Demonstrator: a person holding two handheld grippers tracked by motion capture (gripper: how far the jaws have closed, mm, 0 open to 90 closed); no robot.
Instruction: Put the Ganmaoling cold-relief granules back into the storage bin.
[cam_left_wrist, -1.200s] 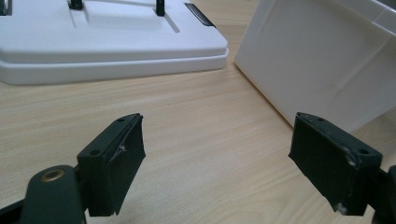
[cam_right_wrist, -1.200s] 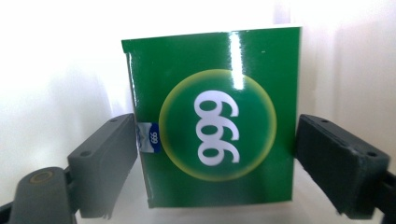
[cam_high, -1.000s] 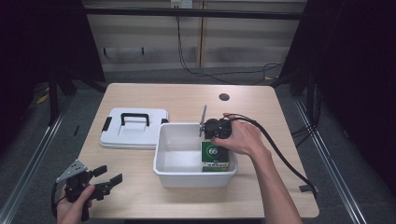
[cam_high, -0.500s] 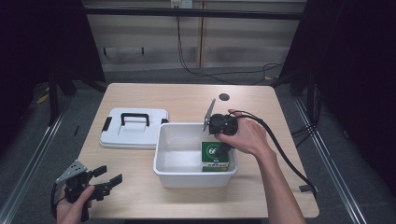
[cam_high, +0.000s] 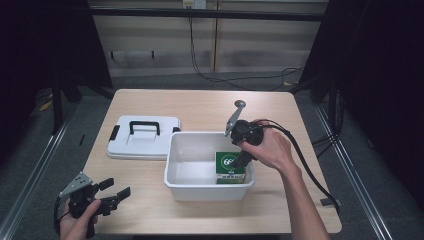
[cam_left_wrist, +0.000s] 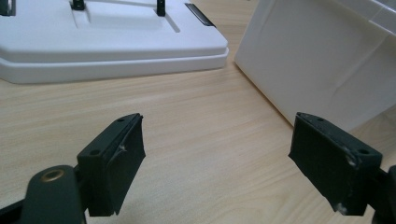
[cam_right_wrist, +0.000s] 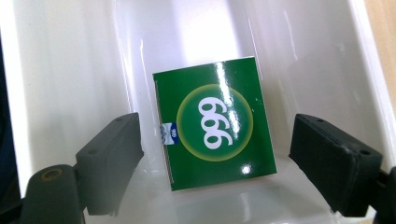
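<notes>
A white lid (cam_high: 143, 138) with a black handle (cam_high: 144, 126) lies flat on the wooden table (cam_high: 200, 107), just left of the bin; a small dark disc (cam_high: 240, 104), perhaps a cap, sits near the far edge.

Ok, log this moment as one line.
right gripper: open above green box | box: in white tub | left gripper: open, idle | lid: off

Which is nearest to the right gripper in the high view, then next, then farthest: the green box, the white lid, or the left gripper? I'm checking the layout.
1. Green box, in the white bin, just under the right gripper.
2. White lid, on the table left of the bin.
3. Left gripper, at the table's near left corner.
</notes>
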